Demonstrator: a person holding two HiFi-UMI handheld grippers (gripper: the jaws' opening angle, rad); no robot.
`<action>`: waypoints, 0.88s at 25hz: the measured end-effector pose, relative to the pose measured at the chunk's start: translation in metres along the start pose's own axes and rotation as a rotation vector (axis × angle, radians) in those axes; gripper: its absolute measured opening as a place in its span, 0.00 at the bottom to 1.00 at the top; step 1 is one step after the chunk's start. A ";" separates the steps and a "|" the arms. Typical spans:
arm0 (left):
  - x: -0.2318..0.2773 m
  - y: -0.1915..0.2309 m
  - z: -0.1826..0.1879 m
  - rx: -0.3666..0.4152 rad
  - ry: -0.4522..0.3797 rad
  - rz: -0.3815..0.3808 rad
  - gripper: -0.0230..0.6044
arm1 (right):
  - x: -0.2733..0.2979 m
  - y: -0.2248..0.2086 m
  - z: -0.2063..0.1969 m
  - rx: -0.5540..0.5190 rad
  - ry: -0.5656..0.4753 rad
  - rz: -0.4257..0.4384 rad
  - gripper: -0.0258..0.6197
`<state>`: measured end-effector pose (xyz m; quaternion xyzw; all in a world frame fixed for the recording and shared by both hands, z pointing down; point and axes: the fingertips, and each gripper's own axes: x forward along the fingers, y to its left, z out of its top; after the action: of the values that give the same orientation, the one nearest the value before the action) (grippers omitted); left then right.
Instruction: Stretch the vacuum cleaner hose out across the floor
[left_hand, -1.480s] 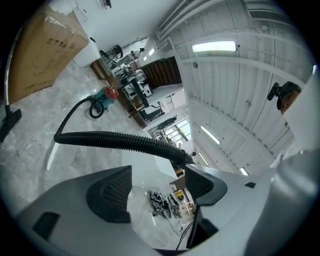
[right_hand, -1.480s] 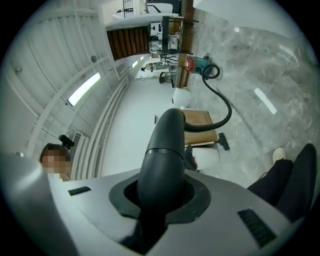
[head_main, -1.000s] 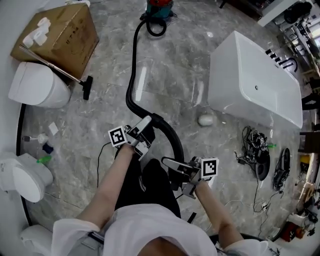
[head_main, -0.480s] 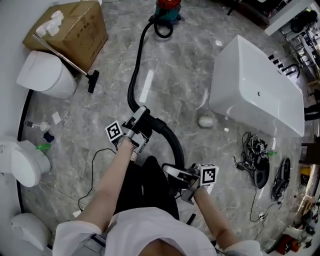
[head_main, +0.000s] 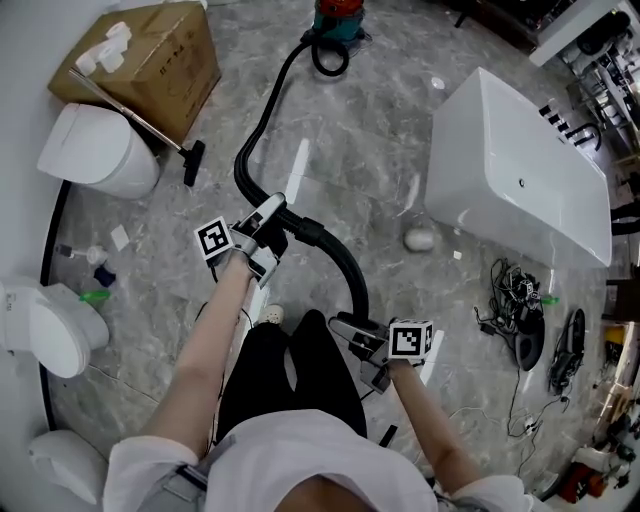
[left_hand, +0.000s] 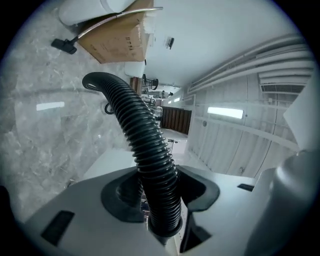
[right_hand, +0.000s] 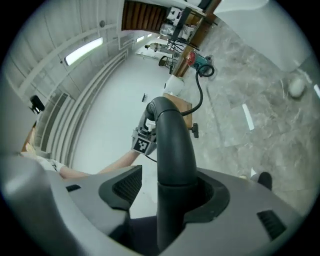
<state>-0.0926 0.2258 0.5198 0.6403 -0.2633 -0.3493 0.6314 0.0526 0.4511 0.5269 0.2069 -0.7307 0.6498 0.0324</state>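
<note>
Hose: the black ribbed hose (left_hand: 145, 140) leads from the vacuum cleaner (head_main: 335, 15) at the top of the head view, across the floor (head_main: 380, 150) toward the person. It bows to the left, then rises off the floor into the two grippers.
Hose end: a smooth, curved black tube (head_main: 347, 268) joins the ribbed part just past the left gripper and arches down to the right gripper.
Left gripper: the left gripper (head_main: 268, 212) is clenched on the ribbed hose. Its jaws have just been closing, with the hose between the pads.
Right gripper: the right gripper (head_main: 345, 328) is released. Its jaws have just been opening. The smooth tube stands between them, against one pad and clear of the other.
Person: seen from above, arms reaching forward, legs in black between the grippers.
Left of the hose: a cardboard box (head_main: 150, 65), a metal wand with a floor brush (head_main: 193, 163) leaning on it, and a white toilet (head_main: 100, 150).
Right of the hose: a white bathtub (head_main: 520, 180), well apart from it, with a tangle of cables (head_main: 515, 300) nearer the person.
</note>
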 end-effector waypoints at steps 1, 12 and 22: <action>-0.002 0.000 0.003 0.021 0.014 0.010 0.34 | 0.002 -0.008 -0.002 -0.031 0.012 -0.050 0.43; -0.021 -0.002 0.025 0.465 0.239 0.214 0.33 | 0.000 -0.042 -0.010 -0.123 0.010 -0.275 0.45; -0.046 0.007 -0.044 0.908 0.739 0.314 0.33 | 0.028 -0.004 0.011 -0.159 -0.059 -0.167 0.45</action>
<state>-0.0857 0.2888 0.5306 0.8780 -0.2407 0.1409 0.3889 0.0311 0.4329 0.5375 0.2827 -0.7608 0.5785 0.0813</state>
